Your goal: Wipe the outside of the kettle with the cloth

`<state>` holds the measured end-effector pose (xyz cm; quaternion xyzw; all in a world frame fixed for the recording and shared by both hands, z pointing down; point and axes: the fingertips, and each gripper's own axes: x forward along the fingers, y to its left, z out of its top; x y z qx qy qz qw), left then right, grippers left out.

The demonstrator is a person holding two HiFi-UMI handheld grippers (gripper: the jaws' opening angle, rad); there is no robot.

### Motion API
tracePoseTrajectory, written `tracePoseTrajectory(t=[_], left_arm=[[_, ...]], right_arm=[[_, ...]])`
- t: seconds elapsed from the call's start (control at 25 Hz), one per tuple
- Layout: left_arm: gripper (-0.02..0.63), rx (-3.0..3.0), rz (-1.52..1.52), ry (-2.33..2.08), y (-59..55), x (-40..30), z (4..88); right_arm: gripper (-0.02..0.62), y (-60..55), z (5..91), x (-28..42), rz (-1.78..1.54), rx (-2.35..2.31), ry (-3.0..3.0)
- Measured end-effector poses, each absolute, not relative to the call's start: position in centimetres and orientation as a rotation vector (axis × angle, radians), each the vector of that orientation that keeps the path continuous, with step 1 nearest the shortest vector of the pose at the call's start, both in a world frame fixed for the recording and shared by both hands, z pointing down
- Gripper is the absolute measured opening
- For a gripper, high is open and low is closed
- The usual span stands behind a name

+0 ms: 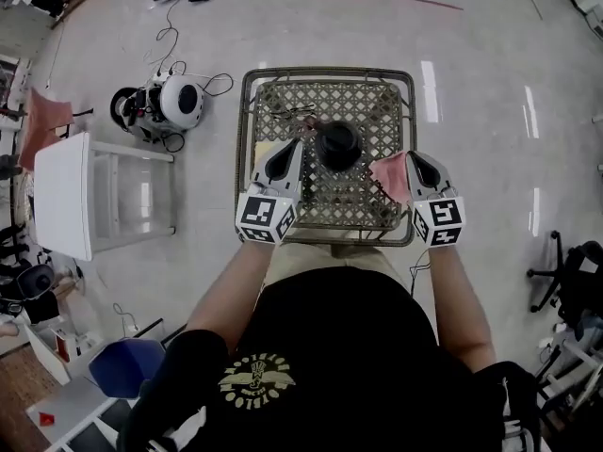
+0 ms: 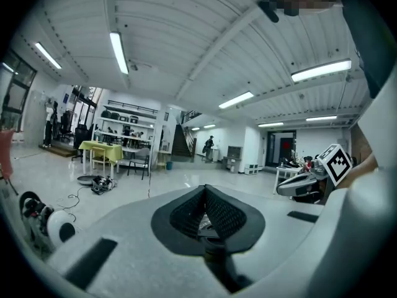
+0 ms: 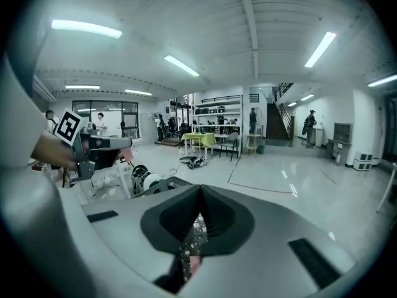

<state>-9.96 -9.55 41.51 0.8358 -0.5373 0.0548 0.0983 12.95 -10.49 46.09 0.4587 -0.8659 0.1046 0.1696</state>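
A black kettle (image 1: 337, 146) stands in the middle of a woven wicker table (image 1: 377, 102). My right gripper (image 1: 415, 169) hangs just right of the kettle, shut on a pink cloth (image 1: 390, 177) that droops from its jaws toward the kettle. A bit of that cloth (image 3: 190, 263) shows pink below the closed jaws of the right gripper (image 3: 200, 192). My left gripper (image 1: 283, 163) is close to the kettle's left side; its jaws look shut with nothing seen between them (image 2: 205, 192). Both grippers are raised above the table and point nearly level.
Some small dark items (image 1: 293, 111) lie at the table's far edge, and a pale yellow patch (image 1: 263, 152) lies under the left gripper. On the floor to the left are a white table (image 1: 64, 196) and a round white appliance (image 1: 179, 101) with cables. An office chair (image 1: 565, 271) is at the right.
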Motion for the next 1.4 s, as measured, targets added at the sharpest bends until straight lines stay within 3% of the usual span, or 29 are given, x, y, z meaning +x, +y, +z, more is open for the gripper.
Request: tracePoseTrajectory(t=[0.68, 1.4], left_arm=[[0.005, 2.529, 0.129, -1.759, -5.5, -10.4, 33.2], [0.005, 2.573, 0.172, -1.664, -7.2, -13.1, 33.5]], right_arm=[[0.011, -9.0, 35.9, 12.2, 0.124, 1.296, -2.649], [0.011, -9.2, 36.9, 10.0, 0.145, 1.379, -2.539]])
